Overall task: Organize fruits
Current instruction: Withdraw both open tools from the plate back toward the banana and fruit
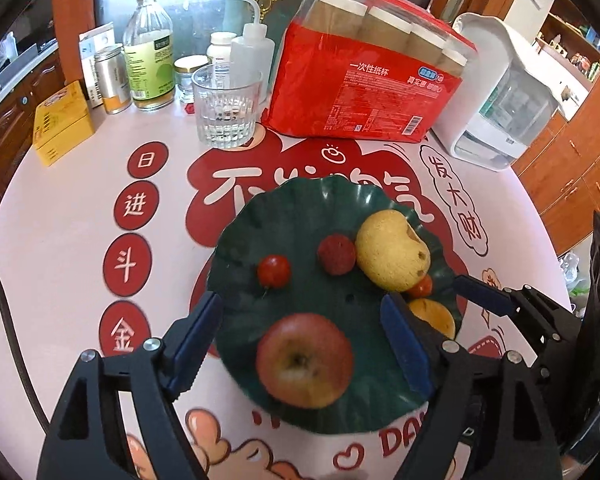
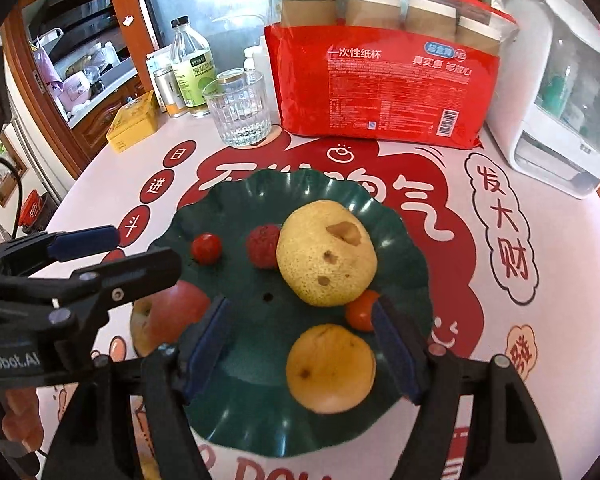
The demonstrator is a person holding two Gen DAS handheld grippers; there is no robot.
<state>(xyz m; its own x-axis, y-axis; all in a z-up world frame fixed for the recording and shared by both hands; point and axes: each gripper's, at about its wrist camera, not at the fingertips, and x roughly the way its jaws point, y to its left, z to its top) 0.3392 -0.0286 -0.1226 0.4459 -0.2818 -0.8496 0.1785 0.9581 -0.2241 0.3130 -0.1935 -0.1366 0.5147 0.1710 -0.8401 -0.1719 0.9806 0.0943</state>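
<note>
A dark green scalloped plate (image 1: 320, 208) (image 2: 252, 400) holds all the fruit. A red apple (image 1: 304, 360) lies at its near left edge, under my open left gripper (image 1: 300, 304); neither pad touches it. An orange (image 2: 331, 368) lies between the fingers of my open right gripper (image 2: 300, 304), with a wide gap on its left side. Behind them sit a blemished yellow pear (image 2: 326, 252) (image 1: 392, 252), a bumpy red fruit (image 2: 263, 246) (image 1: 336, 254) and two cherry tomatoes (image 2: 206, 248) (image 2: 360, 310). The left gripper's arm (image 2: 100, 264) partly hides the apple (image 2: 172, 316).
At the back of the round printed table stand a ribbed glass (image 1: 226, 112), a red pack of paper cups (image 1: 372, 76), a white appliance (image 1: 496, 100), several bottles (image 1: 148, 44) and a yellow box (image 1: 62, 124). Wooden cabinets (image 1: 572, 168) stand beyond the table's right edge.
</note>
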